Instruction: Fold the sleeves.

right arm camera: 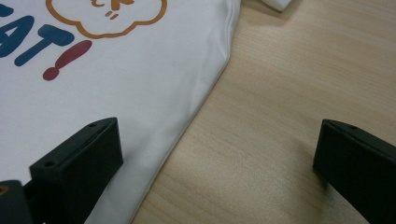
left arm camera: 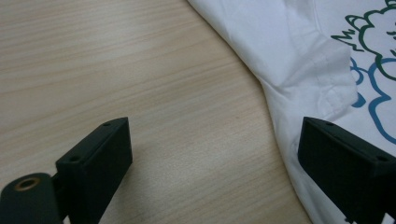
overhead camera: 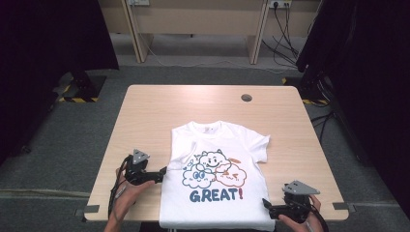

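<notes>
Now I hold both grippers, left gripper (overhead camera: pixel 162 173) and right gripper (overhead camera: pixel 267 207), jaws apart at the T-shirt (overhead camera: pixel 215 193) edges on the worktop (overhead camera: pixel 145 111), next pinching each side to fold.

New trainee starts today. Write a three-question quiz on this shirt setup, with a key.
1. True or false: the left gripper is shut on the T-shirt.
2. Which edge of the T-shirt lies between the right gripper's open jaws in the right gripper view? A) neckline B) side edge C) sleeve cuff
3. What word is printed on the T-shirt, and which way up does the T-shirt lie on the table?

Key
1. False: its jaws stand open, one over bare table, one over the cloth by the sleeve.
2. B.
3. GREAT!, print side up, neck away from the person.
</notes>
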The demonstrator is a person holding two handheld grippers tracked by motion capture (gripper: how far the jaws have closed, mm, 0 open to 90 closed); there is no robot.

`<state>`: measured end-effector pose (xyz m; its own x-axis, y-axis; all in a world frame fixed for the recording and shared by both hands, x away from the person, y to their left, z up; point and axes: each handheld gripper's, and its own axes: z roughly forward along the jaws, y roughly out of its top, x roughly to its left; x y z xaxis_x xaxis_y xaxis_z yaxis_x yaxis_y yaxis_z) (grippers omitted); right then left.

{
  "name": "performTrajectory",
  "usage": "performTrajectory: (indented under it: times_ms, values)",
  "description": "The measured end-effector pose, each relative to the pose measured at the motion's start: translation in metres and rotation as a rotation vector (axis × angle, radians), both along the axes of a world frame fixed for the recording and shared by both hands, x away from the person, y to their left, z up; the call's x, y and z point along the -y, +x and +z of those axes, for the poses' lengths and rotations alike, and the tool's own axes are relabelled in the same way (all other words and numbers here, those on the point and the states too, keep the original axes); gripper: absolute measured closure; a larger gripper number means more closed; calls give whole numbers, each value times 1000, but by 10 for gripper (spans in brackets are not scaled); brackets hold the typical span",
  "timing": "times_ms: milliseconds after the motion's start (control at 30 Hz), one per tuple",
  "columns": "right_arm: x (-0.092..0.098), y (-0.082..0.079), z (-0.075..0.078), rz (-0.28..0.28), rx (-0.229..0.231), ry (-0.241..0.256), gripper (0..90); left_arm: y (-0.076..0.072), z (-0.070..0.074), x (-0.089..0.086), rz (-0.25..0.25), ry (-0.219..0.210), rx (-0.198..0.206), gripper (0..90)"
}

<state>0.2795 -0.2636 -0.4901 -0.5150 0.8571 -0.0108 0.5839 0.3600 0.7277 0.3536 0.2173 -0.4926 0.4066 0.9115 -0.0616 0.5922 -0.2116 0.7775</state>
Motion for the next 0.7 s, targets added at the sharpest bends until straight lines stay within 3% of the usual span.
performTrajectory:
  times_ms: [67, 133, 233, 700]
  values:
    - [0, 0, 0, -2, 0, -1, 13, -2, 1, 1, 1, 2, 0, 85]
    - [0, 0, 0, -5, 0, -1, 12, -4, 1, 3, -3, 28, -2, 33]
    - [-1, -1, 0, -12, -2, -2, 12, -5, -2, 4, -8, 75, -21, 48]
    - [-6, -6, 5, -12, -55, -31, 12, -9, -2, 2, -32, 66, -34, 33]
